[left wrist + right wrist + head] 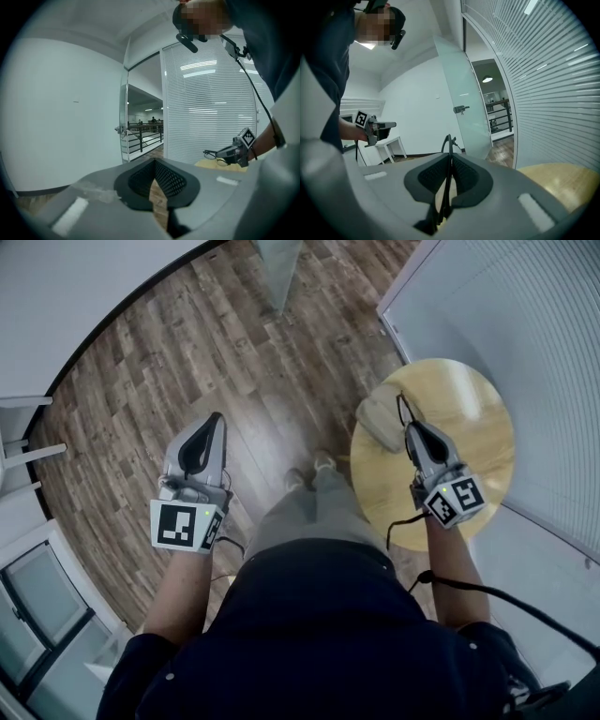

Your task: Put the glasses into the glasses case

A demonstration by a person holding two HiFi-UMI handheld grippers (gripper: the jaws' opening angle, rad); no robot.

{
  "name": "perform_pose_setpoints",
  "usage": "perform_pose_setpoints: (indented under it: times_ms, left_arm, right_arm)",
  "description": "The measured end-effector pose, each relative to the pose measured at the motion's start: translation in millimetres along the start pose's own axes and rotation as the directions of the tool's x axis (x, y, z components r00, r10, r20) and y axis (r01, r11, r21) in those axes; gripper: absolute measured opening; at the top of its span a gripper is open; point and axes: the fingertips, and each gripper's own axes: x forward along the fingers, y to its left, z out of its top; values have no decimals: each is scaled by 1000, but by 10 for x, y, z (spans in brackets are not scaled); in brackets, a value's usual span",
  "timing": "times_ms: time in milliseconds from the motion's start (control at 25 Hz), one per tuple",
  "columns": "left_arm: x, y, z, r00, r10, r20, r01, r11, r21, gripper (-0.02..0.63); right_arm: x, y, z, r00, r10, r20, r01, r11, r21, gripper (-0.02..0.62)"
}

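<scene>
My right gripper [410, 427] hangs over the round wooden table [473, 404], shut on the thin black glasses [401, 407]. Their frame pokes up between the pads [449, 143]. A grey-beige glasses case [378, 418] lies on the table's left edge, just left of that gripper's tips. My left gripper [216, 418] is held out over the wood floor, well left of the table, tips together with nothing in them [155, 161]. In the left gripper view the glasses [214, 153] stick out from the right gripper [230, 152].
A slatted glass wall [525, 306] curves close behind the table. A glass door panel [277, 268] stands ahead, and a curved white wall [75, 287] lies at the left. White furniture [23, 451] sits at the far left. My legs are between the grippers.
</scene>
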Motion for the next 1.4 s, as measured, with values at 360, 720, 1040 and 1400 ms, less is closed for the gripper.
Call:
perform_pose_setpoints:
  times_ms: [360, 720, 1040, 1400]
  left_arm:
    - [59, -3, -284, 998, -11, -69, 9, 1000, -18, 3]
    - [155, 25, -427, 995, 0, -100, -1, 1000, -11, 3]
    - [233, -38, -602, 991, 1, -131, -4, 1000, -22, 3]
    - [334, -70, -774, 988, 3, -156, -9, 999, -38, 3]
  right_arm:
    - [99, -108, -245, 999, 10, -52, -9, 1000, 10, 29]
    - [204, -251, -556, 994, 14, -107, -10, 999, 42, 29]
    - [220, -423, -790, 989, 21, -143, -13, 998, 58, 29]
    - [330, -415, -1007, 982, 52, -180, -41, 997, 67, 29]
